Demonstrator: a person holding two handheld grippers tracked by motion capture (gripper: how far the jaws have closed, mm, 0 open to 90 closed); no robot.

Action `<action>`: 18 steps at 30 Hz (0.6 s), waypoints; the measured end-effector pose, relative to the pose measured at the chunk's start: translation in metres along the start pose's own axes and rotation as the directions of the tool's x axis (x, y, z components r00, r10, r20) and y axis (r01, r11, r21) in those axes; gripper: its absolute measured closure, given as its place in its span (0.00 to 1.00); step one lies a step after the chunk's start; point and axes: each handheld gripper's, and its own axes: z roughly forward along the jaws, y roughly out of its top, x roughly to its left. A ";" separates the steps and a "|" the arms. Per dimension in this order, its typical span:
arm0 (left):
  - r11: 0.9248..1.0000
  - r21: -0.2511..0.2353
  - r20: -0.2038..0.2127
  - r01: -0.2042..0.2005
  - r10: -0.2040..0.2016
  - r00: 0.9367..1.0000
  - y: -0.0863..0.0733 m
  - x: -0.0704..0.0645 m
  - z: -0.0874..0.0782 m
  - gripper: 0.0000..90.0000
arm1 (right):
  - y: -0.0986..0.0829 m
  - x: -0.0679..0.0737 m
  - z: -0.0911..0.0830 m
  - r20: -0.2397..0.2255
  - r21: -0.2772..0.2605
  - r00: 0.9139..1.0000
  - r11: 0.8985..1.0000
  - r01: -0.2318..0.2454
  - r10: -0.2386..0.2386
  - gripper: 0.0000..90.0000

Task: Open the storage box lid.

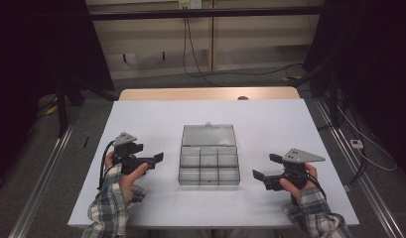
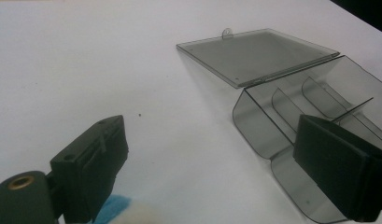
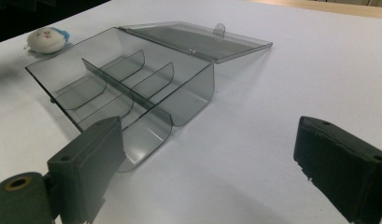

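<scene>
On the white, matte tabletop (image 1: pixel 270 124), left of centre, the left gripper (image 1: pixel 156 158) is held in a hand with a plaid sleeve, its blocky black jaws spread wide and gripping nothing. From the left gripper view those jaws look like hard moulded plastic with flat inner faces, and the right-hand jaw cuts off the near corner of the box. Between them, at the bottom edge, a blurred blue-and-white soft shape (image 2: pixel 115 208) peeks out; too little shows to say what it is.

At the middle of the table sits the smoky clear plastic box (image 1: pixel 209 167), apart from both grippers. Its flat hinged lid (image 1: pixel 208 134) lies open on the far side, a small rounded tab at its edge. Thin curved dividers split the tray into compartments with scooped floors, all of them bare.

Beyond the box, the right gripper view shows a small round plush toy (image 3: pixel 47 39), white with a blue patch, its face too small to read.

Right of the box, the right gripper (image 1: pixel 264 167) also has its jaws wide apart, with nothing between them, a grey three-cornered plate on top.
</scene>
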 end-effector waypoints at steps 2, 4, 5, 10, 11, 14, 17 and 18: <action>1.000 0.003 -0.002 -0.004 0.004 1.000 -0.001 0.001 -0.001 0.10 | -0.001 0.001 0.000 -0.001 0.000 1.000 1.000 0.013 -0.013 0.08; 1.000 0.008 0.004 -0.008 0.008 1.000 -0.004 0.003 -0.003 0.09 | -0.001 0.001 -0.001 0.003 0.004 1.000 1.000 0.024 -0.024 0.07; 1.000 0.009 0.005 -0.009 0.009 1.000 -0.005 0.004 -0.004 0.08 | -0.001 0.002 -0.001 0.012 0.010 0.999 0.999 0.039 -0.039 0.07; 1.000 0.016 -0.001 -0.021 0.021 1.000 -0.010 0.010 -0.007 0.07 | -0.004 0.001 0.000 0.002 0.025 0.999 0.998 0.051 -0.051 0.06; 1.000 0.019 -0.003 -0.019 0.019 1.000 -0.011 0.011 -0.008 0.07 | -0.005 0.001 -0.001 0.000 0.026 0.999 0.998 0.050 -0.050 0.06; 0.998 0.040 -0.010 -0.042 0.043 0.999 -0.015 0.013 -0.009 0.06 | -0.005 0.000 -0.001 -0.002 0.025 0.999 0.998 0.049 -0.049 0.06; 0.998 0.049 -0.008 -0.039 0.039 0.999 -0.018 0.016 -0.008 0.06 | -0.006 -0.001 -0.001 -0.001 0.026 0.999 0.999 0.046 -0.046 0.06; 0.997 0.058 -0.015 -0.046 0.047 0.999 -0.019 0.018 -0.009 0.06 | -0.006 -0.001 -0.001 0.001 0.027 0.999 0.999 0.047 -0.047 0.06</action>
